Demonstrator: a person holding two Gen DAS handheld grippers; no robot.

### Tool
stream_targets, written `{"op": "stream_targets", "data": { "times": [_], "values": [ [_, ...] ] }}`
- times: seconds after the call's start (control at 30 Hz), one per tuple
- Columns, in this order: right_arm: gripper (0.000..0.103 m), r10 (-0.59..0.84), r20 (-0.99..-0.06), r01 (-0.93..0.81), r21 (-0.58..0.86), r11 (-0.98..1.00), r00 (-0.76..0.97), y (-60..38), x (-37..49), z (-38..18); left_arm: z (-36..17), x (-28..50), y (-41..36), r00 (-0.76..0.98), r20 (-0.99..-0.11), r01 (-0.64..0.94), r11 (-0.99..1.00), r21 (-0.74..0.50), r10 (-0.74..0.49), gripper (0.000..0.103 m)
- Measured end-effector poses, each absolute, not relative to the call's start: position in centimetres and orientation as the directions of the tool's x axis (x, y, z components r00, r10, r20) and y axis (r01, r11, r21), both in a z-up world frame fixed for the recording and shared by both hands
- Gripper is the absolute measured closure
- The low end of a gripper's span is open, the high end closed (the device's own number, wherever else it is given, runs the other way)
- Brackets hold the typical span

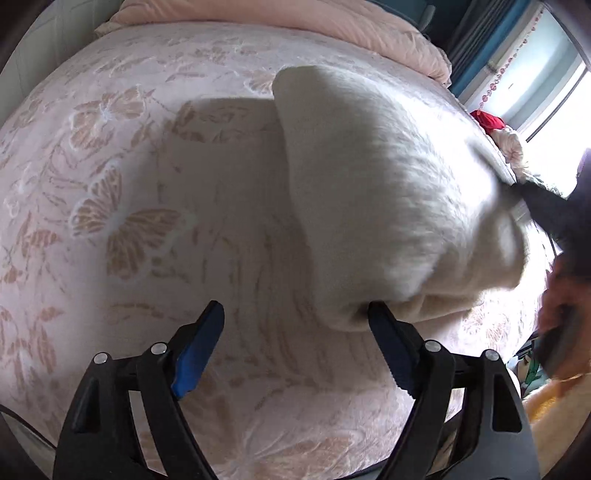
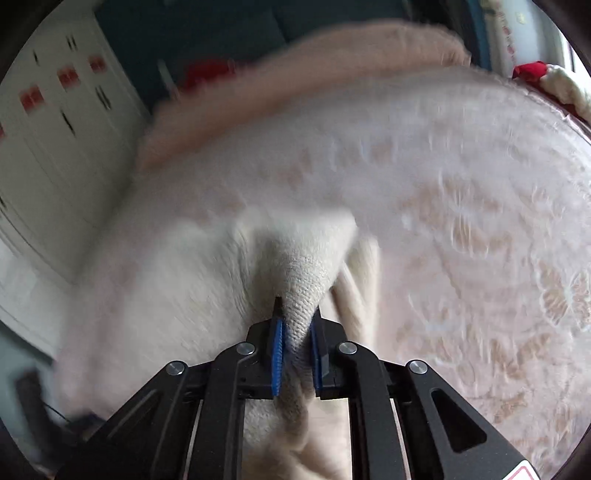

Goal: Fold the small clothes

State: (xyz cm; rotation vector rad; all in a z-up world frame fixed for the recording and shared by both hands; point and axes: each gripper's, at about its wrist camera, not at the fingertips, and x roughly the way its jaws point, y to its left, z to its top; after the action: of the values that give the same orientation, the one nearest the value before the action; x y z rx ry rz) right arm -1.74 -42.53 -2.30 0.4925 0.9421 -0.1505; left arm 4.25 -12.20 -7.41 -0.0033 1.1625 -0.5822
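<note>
A cream knitted garment point(image 1: 388, 192) hangs lifted above the pink floral bedspread point(image 1: 122, 184), blurred by motion. My left gripper point(image 1: 295, 317) is open below it; its right fingertip point(image 1: 380, 314) touches the garment's lower edge, and nothing is between the jaws. My right gripper point(image 2: 297, 317) is shut on a bunched corner of the same cream garment point(image 2: 306, 288), which drapes away to the left and down under the jaws. In the left wrist view the right gripper point(image 1: 546, 206) shows dark at the garment's far right corner, its tips hidden.
A folded peach quilt point(image 1: 332, 29) lies along the bed's far end. A red item point(image 1: 487, 120) and pale cloth point(image 1: 511, 146) sit at the bed's right edge by the window. White cabinets point(image 2: 55, 147) stand to the left of the bed.
</note>
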Motion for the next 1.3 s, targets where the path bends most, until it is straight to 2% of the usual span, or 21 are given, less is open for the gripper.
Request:
{"op": "stream_targets", "data": {
  "times": [0.03, 0.1, 0.17, 0.2, 0.23, 0.4, 0.43, 0.5, 0.53, 0.6, 0.67, 0.73, 0.83, 0.9, 0.93, 1.0, 1.03, 1.13, 1.3],
  "values": [
    [0.088, 0.142, -0.823, 0.348, 0.381, 0.857, 0.550, -42.8, -1.7, -4.5, -7.6, 4.3, -12.4, 0.259, -0.862, 0.427, 0.852, -0.302, -0.435, 0.025],
    [0.081, 0.177, -0.758, 0.337, 0.470, 0.816, 0.628, -43.0, -2.8, -3.0, -7.3, 4.1, -12.6, 0.250, -0.862, 0.426, 0.850, -0.311, -0.441, 0.025],
    [0.072, 0.161, -0.722, 0.340, 0.495, 0.800, 0.673, -43.0, -4.4, -0.8, -6.4, 3.6, -12.3, 0.265, -0.852, 0.439, 0.843, -0.311, -0.452, 0.025],
    [0.058, 0.160, -0.706, 0.337, 0.509, 0.792, 0.690, -42.9, -5.5, -0.1, -6.1, 3.4, -12.2, 0.275, -0.847, 0.446, 0.841, -0.307, -0.455, 0.025],
    [0.052, 0.162, -0.696, 0.335, 0.520, 0.786, 0.700, -42.8, -6.5, 0.3, -5.8, 3.3, -12.1, 0.285, -0.844, 0.450, 0.841, -0.300, -0.454, 0.024],
    [0.051, 0.255, -0.712, 0.354, 0.586, 0.729, 0.654, -41.6, -9.3, -1.7, -5.6, 3.3, -11.8, 0.301, -0.845, 0.445, 0.849, -0.286, -0.443, 0.024],
    [0.046, 0.274, -0.712, 0.356, 0.599, 0.717, 0.646, -41.1, -9.4, -2.5, -5.6, 3.2, -11.8, 0.302, -0.844, 0.439, 0.851, -0.289, -0.443, 0.024],
    [0.044, 0.272, -0.723, 0.369, 0.593, 0.715, 0.636, -40.4, -9.5, -3.5, -5.6, 2.9, -11.8, 0.295, -0.844, 0.427, 0.852, -0.302, -0.447, 0.023],
    [0.048, 0.268, -0.727, 0.373, 0.589, 0.716, 0.633, -40.1, -9.0, -4.0, -5.6, 2.8, -11.9, 0.290, -0.847, 0.420, 0.854, -0.306, -0.446, 0.023],
    [0.086, 0.303, -0.703, 0.350, 0.622, 0.700, 0.644, -39.7, -7.1, -4.4, -5.5, 2.7, -12.1, 0.282, -0.847, 0.421, 0.851, -0.314, -0.452, 0.023],
    [0.087, 0.286, -0.686, 0.317, 0.612, 0.725, 0.669, -39.2, -6.3, -2.1, -5.0, 2.7, -12.2, 0.290, -0.841, 0.422, 0.850, -0.316, -0.457, 0.023],
    [0.089, 0.223, -0.610, 0.217, 0.563, 0.798, 0.761, -37.8, -7.0, 3.8, -4.2, 2.6, -12.2, 0.313, -0.832, 0.428, 0.850, -0.307, -0.458, 0.023],
    [0.089, 0.177, -0.541, 0.131, 0.483, 0.866, 0.822, -36.3, -8.8, 8.7, -3.5, 2.7, -12.0, 0.336, -0.822, 0.432, 0.851, -0.301, -0.461, 0.023],
    [0.089, 0.109, -0.621, 0.178, 0.381, 0.907, 0.776, -35.9, -8.6, 6.6, -3.7, 2.9, -12.1, 0.333, -0.824, 0.427, 0.853, -0.301, -0.458, 0.023],
    [0.089, 0.081, -0.717, 0.237, 0.332, 0.913, 0.692, -36.4, -8.0, 2.9, -3.8, 3.0, -12.1, 0.331, -0.826, 0.422, 0.855, -0.302, -0.456, 0.023],
    [0.088, 0.119, -0.821, 0.322, 0.347, 0.881, 0.558, -37.9, -7.7, -3.2, -3.7, 2.9, -12.2, 0.320, -0.823, 0.415, 0.850, -0.324, -0.469, 0.023],
    [0.087, 0.147, -0.819, 0.336, 0.383, 0.860, 0.555, -38.4, -8.0, -4.5, -3.6, 2.9, -12.1, 0.318, -0.819, 0.415, 0.847, -0.333, -0.478, 0.023],
    [0.078, 0.126, -0.781, 0.332, 0.397, 0.855, 0.611, -38.3, -8.5, -1.6, -2.3, 2.8, -12.1, 0.330, -0.799, 0.426, 0.835, -0.349, -0.502, 0.023],
    [0.076, 0.091, -0.686, 0.279, 0.410, 0.869, 0.722, -37.8, -8.0, 4.8, -0.6, 4.3, -14.2, 0.358, -0.777, 0.446, 0.826, -0.344, -0.517, 0.023]
  ]
}}
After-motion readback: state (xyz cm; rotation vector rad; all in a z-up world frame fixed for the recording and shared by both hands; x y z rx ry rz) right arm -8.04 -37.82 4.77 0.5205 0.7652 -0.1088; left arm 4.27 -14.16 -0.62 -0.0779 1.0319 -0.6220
